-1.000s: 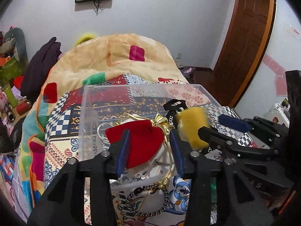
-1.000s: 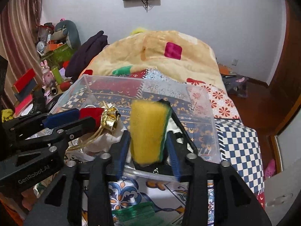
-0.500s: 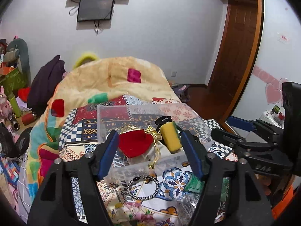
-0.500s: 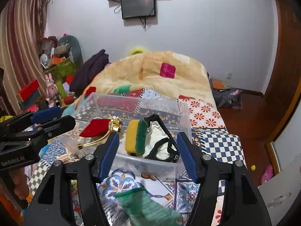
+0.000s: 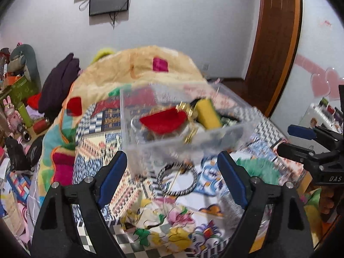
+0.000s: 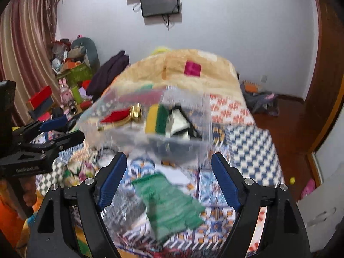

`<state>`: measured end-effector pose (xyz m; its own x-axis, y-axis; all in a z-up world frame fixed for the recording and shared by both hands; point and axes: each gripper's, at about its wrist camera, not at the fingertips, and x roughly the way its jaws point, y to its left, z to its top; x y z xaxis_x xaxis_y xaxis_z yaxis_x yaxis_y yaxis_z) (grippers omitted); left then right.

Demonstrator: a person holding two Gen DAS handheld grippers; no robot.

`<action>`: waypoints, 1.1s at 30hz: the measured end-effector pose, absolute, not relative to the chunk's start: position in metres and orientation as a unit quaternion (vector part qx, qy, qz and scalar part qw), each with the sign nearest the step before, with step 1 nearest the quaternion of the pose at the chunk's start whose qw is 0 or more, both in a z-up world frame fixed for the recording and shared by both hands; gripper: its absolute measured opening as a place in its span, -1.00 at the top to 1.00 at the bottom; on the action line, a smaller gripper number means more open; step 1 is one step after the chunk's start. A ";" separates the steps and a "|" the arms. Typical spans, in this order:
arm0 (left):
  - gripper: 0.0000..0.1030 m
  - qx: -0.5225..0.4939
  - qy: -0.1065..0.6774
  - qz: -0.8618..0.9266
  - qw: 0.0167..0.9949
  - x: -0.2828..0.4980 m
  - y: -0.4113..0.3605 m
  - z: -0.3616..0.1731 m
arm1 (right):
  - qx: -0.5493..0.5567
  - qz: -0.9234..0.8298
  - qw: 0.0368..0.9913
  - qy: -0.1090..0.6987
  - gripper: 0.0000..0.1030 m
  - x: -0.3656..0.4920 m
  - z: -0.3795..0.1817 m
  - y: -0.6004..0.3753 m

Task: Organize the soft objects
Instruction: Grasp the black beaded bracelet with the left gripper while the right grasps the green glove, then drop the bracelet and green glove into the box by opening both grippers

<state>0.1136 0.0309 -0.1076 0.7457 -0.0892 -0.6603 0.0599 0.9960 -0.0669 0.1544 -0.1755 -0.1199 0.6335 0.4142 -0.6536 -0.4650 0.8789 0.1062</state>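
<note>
A clear plastic bin point(image 5: 240, 129) point(image 6: 202, 129) stands on the patterned bedspread. In it lie a red pouch with a gold bow point(image 5: 163, 121) point(image 6: 115, 116), a yellow-green sponge point(image 5: 207, 112) point(image 6: 158, 119) and a black-edged white cloth point(image 6: 181, 124). A green cloth point(image 6: 169, 206) point(image 5: 258, 169) and a striped bracelet point(image 5: 177, 181) lie on the bed in front of the bin. My left gripper point(image 5: 172, 178) is open and empty, short of the bin. My right gripper point(image 6: 167, 176) is open and empty above the green cloth.
A folded beige quilt point(image 5: 142, 68) lies behind the bin. Toys and boxes point(image 6: 71, 73) crowd the floor at the left. A wooden door point(image 5: 277, 38) is at the right. The right gripper shows in the left wrist view point(image 5: 301, 142); the left gripper shows in the right wrist view point(image 6: 53, 131).
Both grippers let go of the red pouch and the sponge into the bin, opened wide and pulled back and up from the bin.
</note>
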 end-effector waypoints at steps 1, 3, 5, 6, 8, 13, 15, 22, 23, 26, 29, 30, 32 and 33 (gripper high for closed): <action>-0.62 -0.020 0.362 -0.039 0.931 0.115 0.032 -0.113 | -0.037 0.243 0.899 0.362 -0.53 0.155 -0.127 -0.176; -0.55 -0.015 0.375 -0.037 0.926 0.118 0.034 -0.122 | -0.039 0.244 0.893 0.376 -0.52 0.157 -0.139 -0.175; -0.53 -0.005 0.387 -0.031 0.922 0.121 0.033 -0.132 | -0.039 0.245 0.886 0.391 -0.52 0.160 -0.151 -0.175; -0.41 0.000 0.395 -0.029 0.918 0.124 0.033 -0.136 | -0.036 0.249 0.882 0.400 -0.52 0.163 -0.156 -0.174; -0.23 0.004 0.412 -0.033 0.911 0.128 0.032 -0.145 | -0.031 0.255 0.875 0.409 -0.52 0.162 -0.163 -0.177; 0.11 -0.006 0.439 -0.038 0.898 0.138 0.035 -0.160 | -0.041 0.275 0.865 0.417 -0.47 0.159 -0.176 -0.169; 0.33 -0.016 0.450 -0.042 0.892 0.142 0.037 -0.166 | -0.047 0.274 0.863 0.422 -0.38 0.158 -0.179 -0.166; 0.85 -0.007 0.445 -0.039 0.895 0.142 0.034 -0.169 | -0.054 0.268 0.862 0.427 -0.01 0.160 -0.185 -0.167; 0.86 -0.008 0.443 -0.041 0.895 0.141 0.034 -0.169 | -0.055 0.265 0.863 0.426 0.09 0.160 -0.186 -0.167; 0.89 -0.011 0.435 -0.042 0.899 0.137 0.034 -0.166 | -0.055 0.262 0.866 0.423 0.34 0.161 -0.185 -0.168; 0.89 -0.014 0.423 -0.045 0.905 0.129 0.034 -0.162 | -0.048 0.263 0.869 0.417 0.48 0.160 -0.182 -0.172; 0.89 -0.016 0.418 -0.047 0.907 0.126 0.033 -0.159 | -0.046 0.264 0.870 0.415 0.50 0.160 -0.181 -0.173; 0.89 -0.018 0.408 -0.052 0.911 0.119 0.032 -0.153 | -0.043 0.266 0.873 0.406 0.51 0.157 -0.176 -0.177; 0.89 -0.018 0.404 -0.054 0.913 0.116 0.031 -0.149 | -0.041 0.267 0.875 0.401 0.51 0.156 -0.173 -0.178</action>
